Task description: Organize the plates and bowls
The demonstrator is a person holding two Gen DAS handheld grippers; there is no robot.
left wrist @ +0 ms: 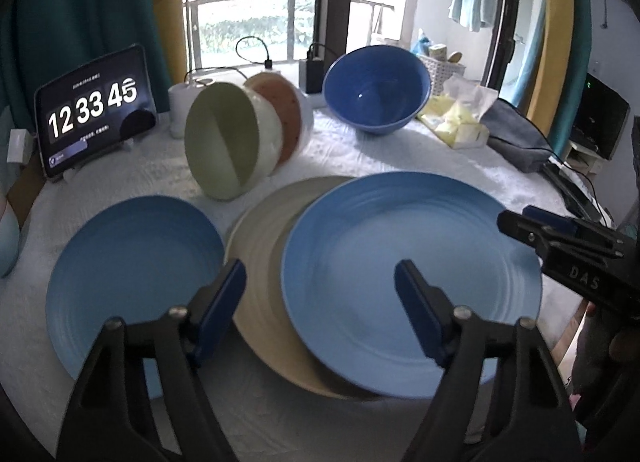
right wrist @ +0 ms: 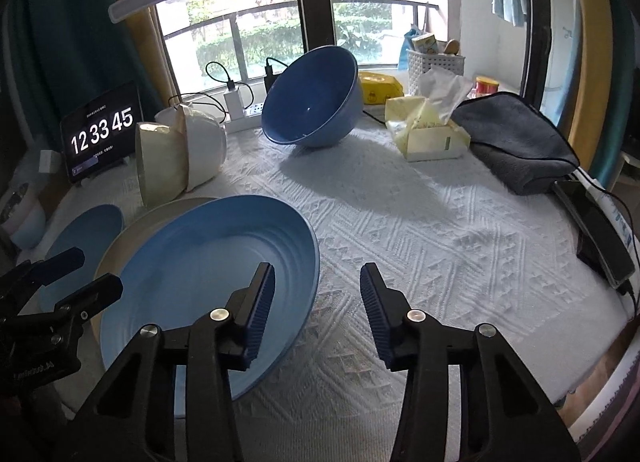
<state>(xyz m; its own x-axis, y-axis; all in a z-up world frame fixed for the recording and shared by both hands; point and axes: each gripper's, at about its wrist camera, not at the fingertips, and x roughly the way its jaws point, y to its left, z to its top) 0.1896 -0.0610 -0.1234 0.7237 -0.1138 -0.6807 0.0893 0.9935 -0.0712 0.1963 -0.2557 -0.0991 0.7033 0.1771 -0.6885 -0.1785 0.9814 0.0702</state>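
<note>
Nearest, the left gripper (left wrist: 320,298) is being held with jaws apart and nothing between its pads. It is hanging over the seam where the big plate (left wrist: 412,278) is overlapping the beige plate (left wrist: 260,246). The right gripper (right wrist: 317,302) is likewise unclamped and empty; its left pad is standing over the big plate's rim at about 3 o'clock, its right pad over bare cloth (right wrist: 440,230).

The big plate is being judged rigid, glazed, slippery and breakable. A pinch across the rim is advised, since the broad face is offering no purchase. The raised edge resting on the beige plate is looking the easiest place to get a pad underneath.

At 9 o'clock of this pair, the small plate (left wrist: 132,274) is lying flat, just beside the beige one.

Further off, at 11 o'clock, nested bowls (left wrist: 228,142) are lying on their sides. At 1 o'clock the blue bowl (left wrist: 376,90) is sitting tilted. Both are being judged light, smooth and prone to rolling.
</note>
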